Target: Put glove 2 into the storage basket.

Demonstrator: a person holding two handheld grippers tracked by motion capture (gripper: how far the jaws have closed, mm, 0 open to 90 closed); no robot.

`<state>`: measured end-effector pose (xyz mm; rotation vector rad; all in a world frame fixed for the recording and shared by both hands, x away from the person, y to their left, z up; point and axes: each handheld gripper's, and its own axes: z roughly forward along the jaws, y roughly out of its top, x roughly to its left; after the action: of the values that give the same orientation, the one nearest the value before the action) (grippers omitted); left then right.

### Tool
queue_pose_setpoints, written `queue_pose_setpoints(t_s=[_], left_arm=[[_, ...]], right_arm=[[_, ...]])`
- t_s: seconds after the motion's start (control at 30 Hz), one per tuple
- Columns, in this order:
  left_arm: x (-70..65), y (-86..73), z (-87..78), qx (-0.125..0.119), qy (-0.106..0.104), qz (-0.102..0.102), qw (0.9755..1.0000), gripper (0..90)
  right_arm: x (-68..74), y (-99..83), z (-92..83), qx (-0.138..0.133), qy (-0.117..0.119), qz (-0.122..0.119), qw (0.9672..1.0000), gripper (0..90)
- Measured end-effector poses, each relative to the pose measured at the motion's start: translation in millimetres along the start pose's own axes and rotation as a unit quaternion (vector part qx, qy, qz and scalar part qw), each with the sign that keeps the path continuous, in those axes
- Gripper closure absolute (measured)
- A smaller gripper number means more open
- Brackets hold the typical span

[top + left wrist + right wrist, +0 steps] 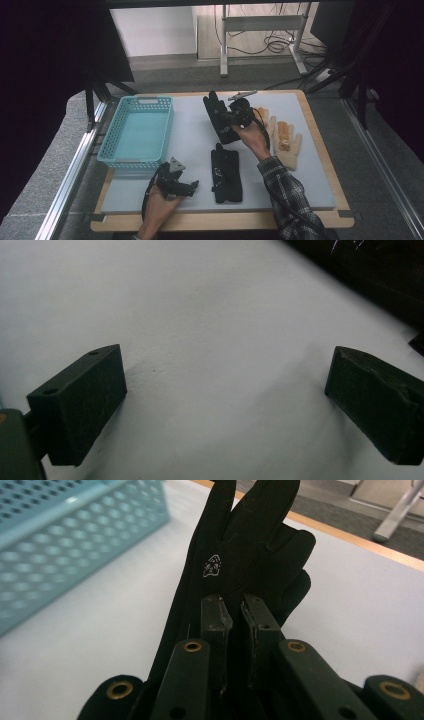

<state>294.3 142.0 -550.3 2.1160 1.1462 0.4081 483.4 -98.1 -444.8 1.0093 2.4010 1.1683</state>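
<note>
My right gripper [231, 120] [236, 605] is shut on a black glove [216, 112] [240, 545], pinching it near the cuff. The glove's fingers stick up and away from the jaws, off the grey mat [190, 135]. A second black glove [226, 172] lies flat on the mat at the front centre. My left gripper [192, 186] [225, 385] rests low at the front left of the mat. Its jaws are wide open, with bare mat [200, 315] between them.
A light blue perforated basket [134, 162] [60, 545] stands with nothing in it at the left of the mat. A pair of tan gloves [286, 140] lies at the right. Wooden table edges frame the mat, and metal rails run along both sides.
</note>
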Motion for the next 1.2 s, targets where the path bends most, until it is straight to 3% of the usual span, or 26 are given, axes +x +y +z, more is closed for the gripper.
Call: queue_pose_setpoints(t_s=[0.1, 0.23, 0.3, 0.37, 0.47, 0.5, 0.57, 0.67, 0.73, 0.8, 0.83, 0.87, 0.9, 0.97, 1.03, 1.1, 1.2], left_arm=[[0.0, 0.0, 0.0, 0.0, 0.0, 0.0, 1.0, 3.2], [-0.1, 0.0, 0.1, 0.0, 0.0, -0.001, 1.0, 3.2], [0.0, 0.1, 0.0, 0.0, 0.0, 0.001, 1.0, 3.2], [-0.2, 0.2, 0.0, 0.0, 0.0, -0.001, 1.0, 3.2], [-0.3, 0.1, 0.1, -0.001, 0.001, -0.001, 1.0, 3.2], [-0.3, 0.1, 0.1, -0.001, 0.0, -0.001, 1.0, 3.3], [-0.3, 0.0, 0.2, -0.001, 0.001, -0.001, 1.0, 3.2], [-0.3, 0.1, 0.2, -0.002, 0.0, -0.001, 1.0, 3.2], [-0.3, 0.0, 0.2, -0.002, 0.001, -0.001, 1.0, 3.3], [-0.5, 0.0, 0.1, -0.002, 0.001, -0.003, 1.0, 3.3], [-0.5, -0.1, 0.2, -0.002, 0.001, -0.003, 1.0, 3.3], [-0.7, -0.1, 0.1, -0.002, 0.001, -0.004, 1.0, 3.3], [-0.6, -0.1, 0.2, -0.002, 0.001, -0.003, 1.0, 3.3], [-0.5, -0.1, 0.2, -0.002, 0.001, -0.003, 1.0, 3.3], [-0.4, -0.1, 0.2, -0.002, 0.001, -0.002, 1.0, 3.3], [-0.3, -0.1, 0.2, -0.002, 0.001, -0.002, 1.0, 3.3], [-0.3, -0.1, 0.2, -0.002, 0.001, -0.002, 1.0, 3.3]], right_arm=[[8.5, -0.4, -12.1, 0.0, 0.006, -0.008, 1.0, 80.0], [35.0, -14.0, -44.0, 0.001, 0.022, -0.022, 0.9995, 79.8], [39.1, -17.2, -48.3, 0.002, 0.022, -0.026, 0.9994, 79.8], [54.3, -33.5, -65.9, 0.003, 0.033, -0.027, 0.9991, 79.7], [62.5, -44.7, -74.8, 0.004, 0.037, -0.023, 0.999, 79.6], [70.7, -56.6, -82.0, 0.007, 0.041, -0.02, 0.9989, 79.5], [73.7, -61.1, -84.0, 0.008, 0.043, -0.02, 0.9989, 79.5], [85.8, -81.6, -88.3, 0.013, 0.045, -0.02, 0.9987, 79.4], [91.5, -101.9, -81.2, 0.02, 0.045, -0.019, 0.9986, 78.5], [91.9, -107.3, -77.6, 0.026, 0.045, -0.018, 0.9985, 77.8], [91.4, -115.5, -71.2, 0.036, 0.046, -0.014, 0.9982, 76.2], [89.0, -124.0, -65.0, 0.04, 0.054, -0.007, 0.9977, 67.8], [89.0, -124.0, -65.0, 0.04, 0.054, -0.007, 0.9977, 67.8], [86.4, -120.2, -69.2, 0.031, 0.05, -0.017, 0.9981, 57.0], [85.7, -117.0, -71.6, 0.027, 0.046, -0.022, 0.9983, 56.7], [80.1, -100.6, -76.5, 0.013, 0.032, -0.041, 0.9986, 56.9], [76.4, -91.7, -71.7, 0.013, 0.029, -0.048, 0.9983, 57.7]])
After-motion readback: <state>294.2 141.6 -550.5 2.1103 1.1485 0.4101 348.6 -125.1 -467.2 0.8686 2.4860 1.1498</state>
